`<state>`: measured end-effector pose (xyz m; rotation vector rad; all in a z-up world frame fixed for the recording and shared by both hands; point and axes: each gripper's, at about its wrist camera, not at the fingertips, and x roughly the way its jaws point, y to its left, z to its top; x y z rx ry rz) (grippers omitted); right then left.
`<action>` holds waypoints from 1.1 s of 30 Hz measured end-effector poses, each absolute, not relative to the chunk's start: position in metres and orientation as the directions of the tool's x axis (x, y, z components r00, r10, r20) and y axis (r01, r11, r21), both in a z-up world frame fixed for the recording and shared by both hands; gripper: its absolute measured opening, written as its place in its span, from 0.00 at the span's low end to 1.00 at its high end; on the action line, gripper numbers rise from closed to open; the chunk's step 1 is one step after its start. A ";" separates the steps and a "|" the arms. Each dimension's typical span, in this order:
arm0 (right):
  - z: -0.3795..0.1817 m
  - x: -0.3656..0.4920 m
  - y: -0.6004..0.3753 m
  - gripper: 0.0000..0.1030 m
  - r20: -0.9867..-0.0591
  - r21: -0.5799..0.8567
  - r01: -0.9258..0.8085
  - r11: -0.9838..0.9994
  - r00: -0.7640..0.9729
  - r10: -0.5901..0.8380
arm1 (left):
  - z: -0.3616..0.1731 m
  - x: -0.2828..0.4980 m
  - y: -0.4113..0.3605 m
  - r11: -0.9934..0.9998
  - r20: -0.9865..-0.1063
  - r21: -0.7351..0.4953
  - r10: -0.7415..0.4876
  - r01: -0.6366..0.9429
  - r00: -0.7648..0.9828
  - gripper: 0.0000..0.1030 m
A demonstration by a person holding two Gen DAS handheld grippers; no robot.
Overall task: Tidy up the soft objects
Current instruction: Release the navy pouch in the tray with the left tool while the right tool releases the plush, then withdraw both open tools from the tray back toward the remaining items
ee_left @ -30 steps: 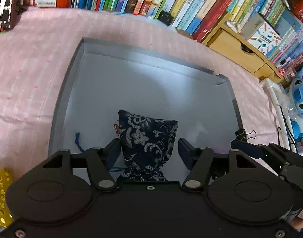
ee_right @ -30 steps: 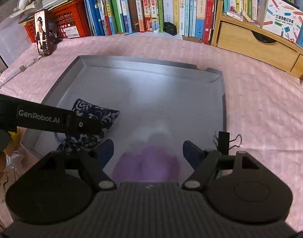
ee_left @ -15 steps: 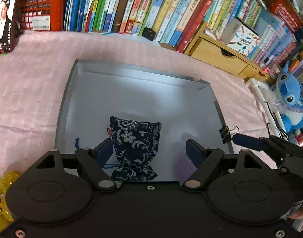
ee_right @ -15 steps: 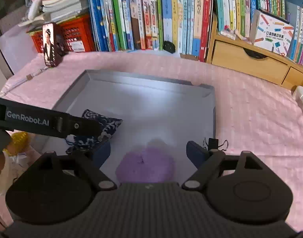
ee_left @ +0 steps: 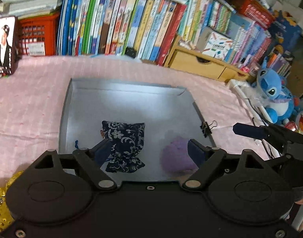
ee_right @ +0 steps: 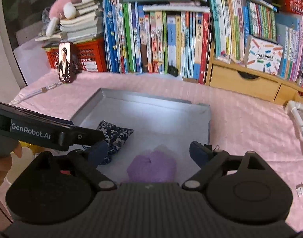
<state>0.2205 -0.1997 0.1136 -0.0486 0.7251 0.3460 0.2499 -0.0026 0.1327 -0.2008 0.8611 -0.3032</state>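
Where the left wrist camera looks down, the left gripper [ee_left: 149,150] hangs above the near end of a shallow grey tray [ee_left: 65,107] with its jaws spread wide and nothing held between them. A dark blue floral pouch [ee_left: 124,143] lies on the tray floor just ahead of the left finger, its tied neck toward the camera, and a fuzzy purple ball [ee_left: 176,158] lies to its right, close to the right finger. A black binder clip [ee_left: 207,128] sits on the tray's right rim. The tray rests on a pink cloth [ee_left: 28,103], with a row of books [ee_left: 121,23] behind it, a blue plush toy [ee_left: 273,91] at far right and a gold sequined item [ee_left: 0,206] at the lower left edge. The right gripper [ee_left: 270,133] shows as a dark bar at the right. From the right wrist camera, the right gripper [ee_right: 148,151] also hovers over the tray's [ee_right: 208,123] near end, jaws wide apart and empty. The purple ball [ee_right: 152,167] sits on the tray floor between the two fingers, apart from both, and the floral pouch [ee_right: 115,136] lies to its left, partly hidden behind the left gripper [ee_right: 52,134], which reaches in from the left edge. The pink cloth [ee_right: 250,123] and the books [ee_right: 161,39] fill the rest.
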 end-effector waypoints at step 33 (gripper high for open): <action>0.112 0.071 -0.165 0.99 -0.429 -0.083 -0.418 0.905 0.834 0.346 | 0.136 0.087 0.039 0.932 -0.501 -0.244 -0.359 0.269 0.788 0.90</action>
